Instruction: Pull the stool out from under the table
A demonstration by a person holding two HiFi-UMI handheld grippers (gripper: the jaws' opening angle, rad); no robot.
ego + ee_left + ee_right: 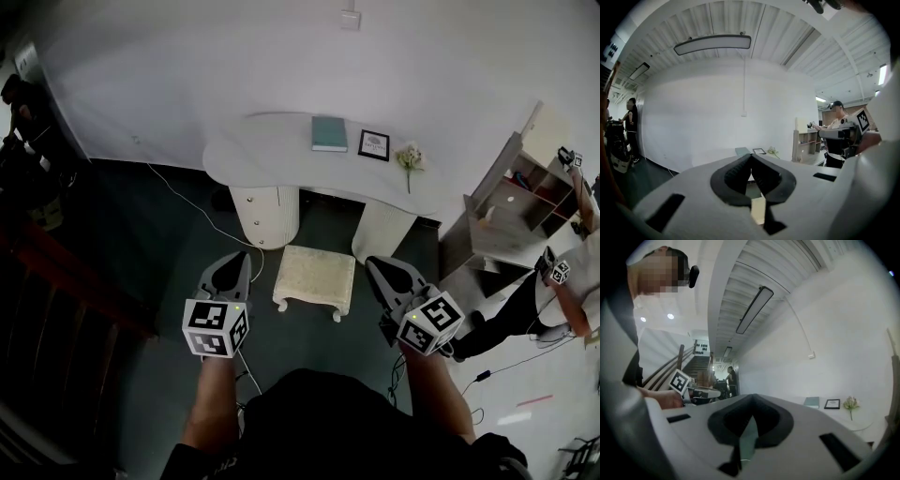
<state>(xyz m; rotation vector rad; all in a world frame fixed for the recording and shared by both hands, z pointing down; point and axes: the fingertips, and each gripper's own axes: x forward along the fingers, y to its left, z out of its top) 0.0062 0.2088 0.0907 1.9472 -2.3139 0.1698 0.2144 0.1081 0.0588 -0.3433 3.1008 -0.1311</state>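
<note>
Now stool (pixel 315 274) sits nr front edge of table (pixel 272 145).

Plain white wall (pixel 281 66) at the back, dark teal floor (pixel 159 244) running up to it. Open wooden shelf unit (pixel 511 202) by the wall's right end, dark stair railing (pixel 66 291) off its left. Long ceiling light (pixel 712 43) overhead.

light: even, from ceiling strip lamp (pixel 712 44) | floor (pixel 169 281) dim | edges: fisheye-bent, black corners
</note>
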